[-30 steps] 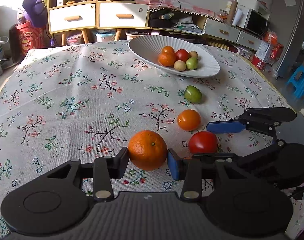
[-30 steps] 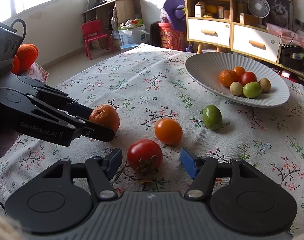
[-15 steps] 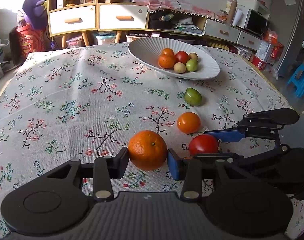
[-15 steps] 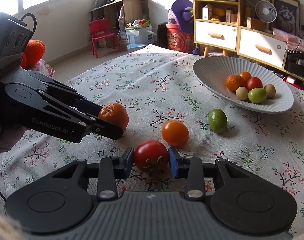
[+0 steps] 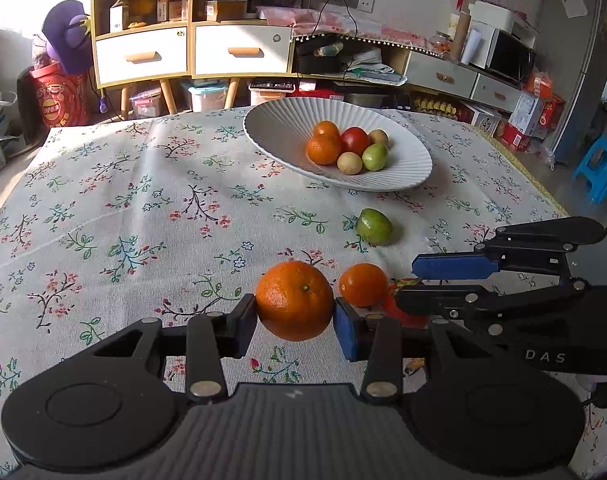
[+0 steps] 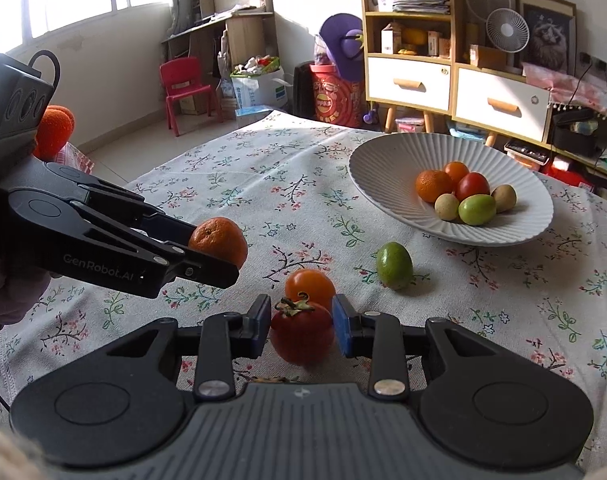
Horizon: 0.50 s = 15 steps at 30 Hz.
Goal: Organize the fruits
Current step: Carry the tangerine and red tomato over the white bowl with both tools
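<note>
My left gripper (image 5: 295, 316) is shut on a large orange (image 5: 294, 299) and holds it above the flowered tablecloth; it also shows in the right wrist view (image 6: 219, 240). My right gripper (image 6: 301, 326) is shut on a red tomato (image 6: 302, 336), lifted a little off the cloth. A small orange fruit (image 6: 309, 286) and a green fruit (image 6: 394, 265) lie on the cloth ahead. A white ribbed bowl (image 6: 387, 168) at the far right holds several fruits.
The table's far edge (image 5: 143, 124) faces a cabinet with drawers (image 5: 191, 54). A red child chair (image 6: 185, 92) and boxes stand on the floor to the left. A blue stool (image 5: 599, 172) stands off the table's right side.
My right gripper closed on the tomato and lifted it. My left gripper raised the orange off the cloth. Both views moved up and forward toward the bowl.
</note>
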{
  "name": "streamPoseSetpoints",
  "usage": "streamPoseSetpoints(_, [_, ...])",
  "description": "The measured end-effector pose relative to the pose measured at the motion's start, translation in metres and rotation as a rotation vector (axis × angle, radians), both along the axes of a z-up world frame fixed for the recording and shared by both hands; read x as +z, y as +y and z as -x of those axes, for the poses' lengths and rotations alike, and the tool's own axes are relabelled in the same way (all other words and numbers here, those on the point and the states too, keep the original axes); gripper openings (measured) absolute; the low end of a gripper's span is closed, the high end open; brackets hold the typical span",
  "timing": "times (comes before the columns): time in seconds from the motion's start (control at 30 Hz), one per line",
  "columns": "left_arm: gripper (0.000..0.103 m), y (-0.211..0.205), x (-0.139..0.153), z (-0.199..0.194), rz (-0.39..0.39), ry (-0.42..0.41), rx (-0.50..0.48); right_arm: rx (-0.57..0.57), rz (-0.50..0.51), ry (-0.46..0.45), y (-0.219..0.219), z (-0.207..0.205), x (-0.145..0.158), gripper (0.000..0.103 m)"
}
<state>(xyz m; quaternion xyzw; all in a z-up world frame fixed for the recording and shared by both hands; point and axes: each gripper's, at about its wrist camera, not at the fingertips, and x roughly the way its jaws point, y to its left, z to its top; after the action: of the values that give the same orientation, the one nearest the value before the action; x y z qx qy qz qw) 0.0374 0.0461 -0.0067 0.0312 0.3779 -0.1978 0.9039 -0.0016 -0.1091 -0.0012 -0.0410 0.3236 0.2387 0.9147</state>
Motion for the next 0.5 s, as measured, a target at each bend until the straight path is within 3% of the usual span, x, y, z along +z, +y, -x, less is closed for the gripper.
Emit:
streamPoseSetpoints(0.2, [0.035, -0.011, 0.009, -0.008, 0.008, -0.020, 0.002, -0.018, -0.040, 0.025, -0.011, -0.010, 0.002, 0.025])
streamPoseSetpoints(0.27, [0.035, -0.013, 0.010, -0.009, 0.013, -0.022, 0.005, -0.015, -0.038, 0.026, -0.009, -0.008, 0.000, 0.028])
streamPoseSetpoints(0.37, [0.035, -0.014, 0.009, -0.008, 0.010, -0.023, 0.002, 0.005, -0.025, 0.053, -0.005, -0.007, -0.005, 0.042])
streamPoseSetpoints(0.5, [0.035, -0.013, 0.005, -0.006, 0.000, -0.010, -0.004, 0.030, -0.006, 0.066, 0.000, -0.004, -0.010, 0.041])
